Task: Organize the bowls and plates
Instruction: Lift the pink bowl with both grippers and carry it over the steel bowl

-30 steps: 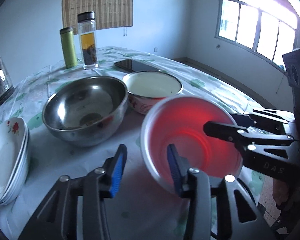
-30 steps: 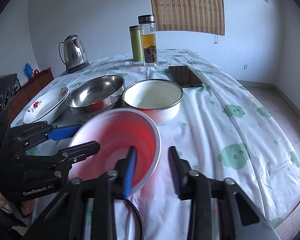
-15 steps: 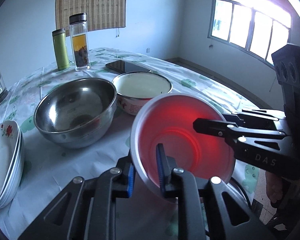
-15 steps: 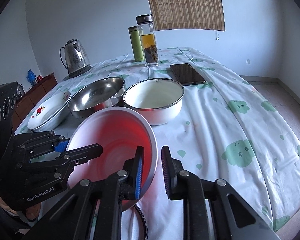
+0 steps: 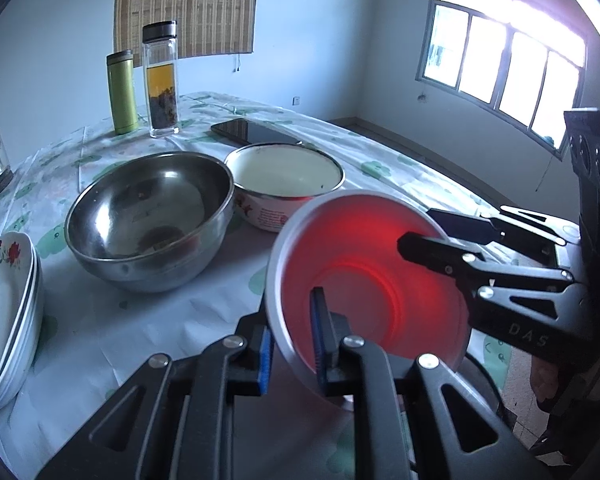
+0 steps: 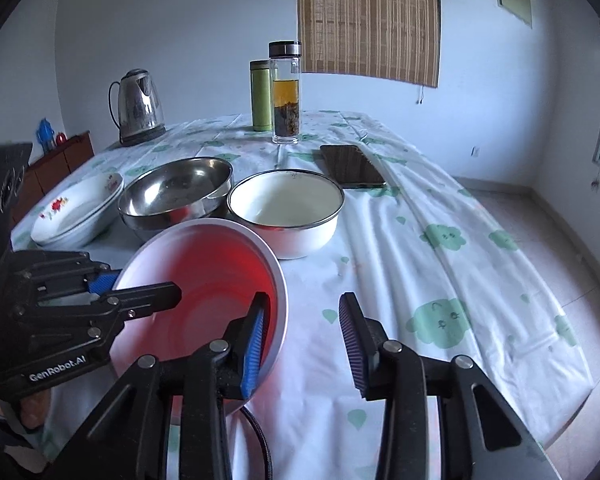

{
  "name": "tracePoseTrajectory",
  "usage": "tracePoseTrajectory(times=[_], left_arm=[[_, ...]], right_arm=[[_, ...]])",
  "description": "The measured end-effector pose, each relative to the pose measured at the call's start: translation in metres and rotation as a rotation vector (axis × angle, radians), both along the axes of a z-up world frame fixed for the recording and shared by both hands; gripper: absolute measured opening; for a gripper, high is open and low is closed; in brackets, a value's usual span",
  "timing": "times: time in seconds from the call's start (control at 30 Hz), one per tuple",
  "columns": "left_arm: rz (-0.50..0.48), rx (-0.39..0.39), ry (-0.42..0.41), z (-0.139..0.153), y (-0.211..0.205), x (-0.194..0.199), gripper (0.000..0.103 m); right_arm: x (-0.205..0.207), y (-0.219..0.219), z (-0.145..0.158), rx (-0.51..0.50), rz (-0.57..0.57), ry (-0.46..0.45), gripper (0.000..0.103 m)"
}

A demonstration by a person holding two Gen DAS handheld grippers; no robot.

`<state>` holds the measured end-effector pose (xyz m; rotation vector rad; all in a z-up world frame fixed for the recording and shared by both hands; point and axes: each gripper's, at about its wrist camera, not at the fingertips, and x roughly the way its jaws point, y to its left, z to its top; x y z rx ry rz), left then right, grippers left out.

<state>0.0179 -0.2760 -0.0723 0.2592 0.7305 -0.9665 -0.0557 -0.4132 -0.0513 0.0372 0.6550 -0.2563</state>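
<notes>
Lower centre of the frame, the red bowl tilts, mouth facing the camera (nothing inside), its rim pinched by the closed left gripper. The right gripper is opening, rim unpinched between its pads.

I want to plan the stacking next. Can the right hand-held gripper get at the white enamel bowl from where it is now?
Probably yes. The right hand-held gripper is opening off the red bowl, whose rim sits between its fingers. The white enamel bowl stands just beyond, with bare tablecloth on its right.
</notes>
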Motion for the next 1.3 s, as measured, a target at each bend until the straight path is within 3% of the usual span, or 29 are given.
tracePoseTrajectory(times=[0.23, 0.53, 0.87, 1.1, 1.3], left_arm=[[-0.014, -0.016, 0.022, 0.000, -0.002, 0.000, 0.015], [-0.012, -0.050, 0.052, 0.005, 0.003, 0.003, 0.014], [0.027, -0.075, 0.025, 0.021, 0.013, 0.006, 0.014], [0.050, -0.064, -0.048, 0.027, 0.015, 0.007, 0.014], [0.062, -0.069, -0.037, 0.025, 0.013, 0.018, 0.014]], right_arm=[[0.000, 0.007, 0.003, -0.055, 0.013, -0.015, 0.010], [0.001, 0.005, 0.008, -0.033, 0.020, -0.031, 0.009], [0.007, 0.010, 0.023, -0.001, 0.058, -0.055, 0.009], [0.013, 0.013, 0.024, 0.011, 0.076, -0.071, 0.009], [0.017, 0.012, 0.023, 0.028, 0.076, -0.088, 0.009]])
